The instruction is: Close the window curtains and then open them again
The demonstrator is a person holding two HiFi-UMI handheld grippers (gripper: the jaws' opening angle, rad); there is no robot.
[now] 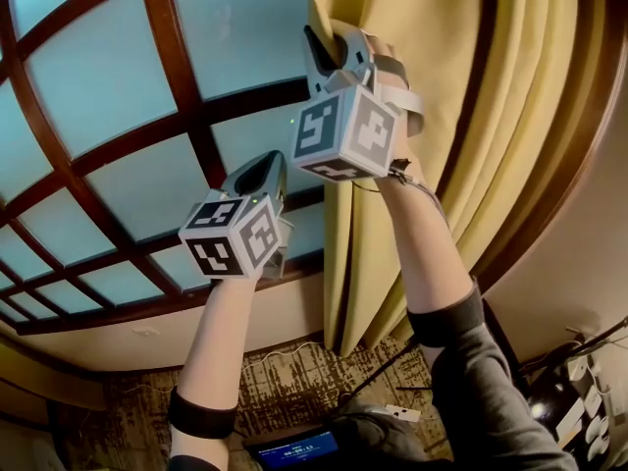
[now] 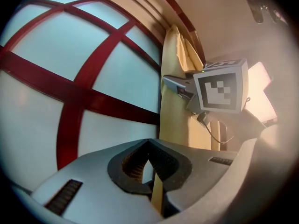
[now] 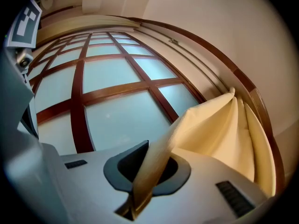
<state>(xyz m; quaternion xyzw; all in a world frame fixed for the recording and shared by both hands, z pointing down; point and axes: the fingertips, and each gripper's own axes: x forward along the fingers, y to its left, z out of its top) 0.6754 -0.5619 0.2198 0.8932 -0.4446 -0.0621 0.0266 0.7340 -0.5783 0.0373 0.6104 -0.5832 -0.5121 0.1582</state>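
1. Status: the curtain (image 1: 422,116) hangs bunched at the right side of the window (image 1: 108,77), w/ the glass bare. The right tongs (image 1: 332,47) are pinched narrow on its leading edge, and a fold runs through the slit betw. the jaws. The left tongs (image 1: 263,170) are closed tight. They sit in front of the panes just left of the cloth, apart from it, w/ nothing clearly in them.
2. Step, prob.: dragging that edge along the top of the window. Which way can't be told from this alone.
3. Doing it well: keep the pinch firm and pull level across the window, not downward. A downward tug could snag or strain the hanging. Go at a steady pace so the pleats feed one by one.
4. Left tongs: keep them clear of the bars (image 1: 211,160). If the lower cloth lags, take a second hold lower on the same edge.
5. Curtain: pale-yellow matte cloth, soft and limp, in deep vertical pleats. It likely slips in a thin pinch, so catching several layers is safer.
6. Window: smooth, frosted pale-blue panes, hard. Glossy red-brown wood bars form a grid.
7. Tongs: smooth grey plastic shells w/ dark lining round the jaws. Each carries a cube (image 1: 343,130) of black-and-white markers.
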